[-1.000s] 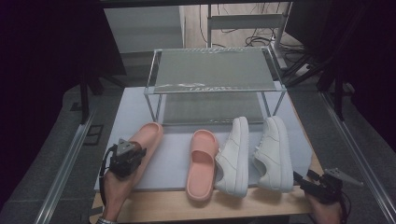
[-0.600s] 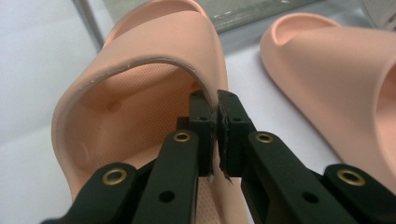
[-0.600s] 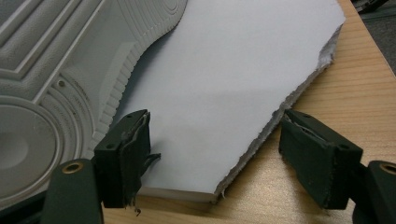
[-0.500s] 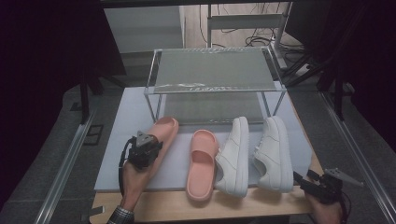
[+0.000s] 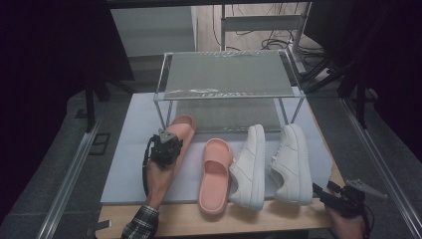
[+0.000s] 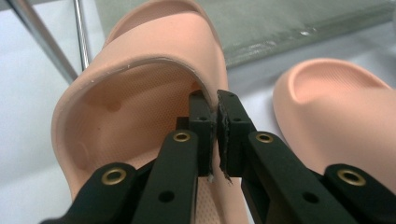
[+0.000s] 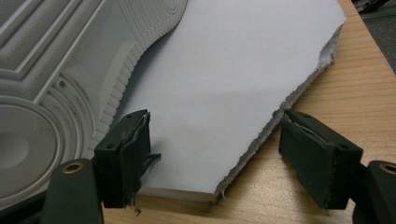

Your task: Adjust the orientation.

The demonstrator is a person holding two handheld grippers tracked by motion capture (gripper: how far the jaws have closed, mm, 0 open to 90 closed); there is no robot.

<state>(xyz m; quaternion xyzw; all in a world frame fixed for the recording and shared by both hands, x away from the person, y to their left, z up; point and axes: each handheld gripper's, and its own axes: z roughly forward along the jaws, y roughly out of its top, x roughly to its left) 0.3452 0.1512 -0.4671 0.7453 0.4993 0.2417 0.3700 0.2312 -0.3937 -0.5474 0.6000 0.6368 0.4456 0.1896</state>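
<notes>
Left gripper [image 5: 165, 144] sat left of centre in the high view, its jaws pinched on the strap edge of a pink slipper [image 5: 178, 130]; in the left gripper view [image 6: 217, 133] the two black jaws pressed together on the thin rim of the strap [image 6: 154, 70], one jaw inside the opening and one outside. The slipper pointed toward the upper centre of the frame, its toe just at the front leg of the rack [image 5: 229, 74], heel end hidden under the hand [image 5: 160, 174]. It lay over the grey mat [image 5: 124, 149]; whether it rested on the mat or was lifted clear could not be told. The second pink slipper [image 5: 215, 174] lay flat just right of it, near but apart, heel overhanging the mat's near edge onto the wooden bench [image 5: 278, 219]. Two white sneakers lay further right: the left sneaker [image 5: 248, 167] tipped on its side, touching the second slipper, and the right sneaker [image 5: 291, 162] beside it. Right gripper [image 5: 331, 195] was at the lower right of the high view, near the right sneaker's heel. In the right gripper view [image 7: 215, 154] its jaws were spread wide with nothing between the pads, over the mat's torn corner [image 7: 243, 107] and bare bench; a white sole [image 7: 70, 70] filled the upper left.
</notes>
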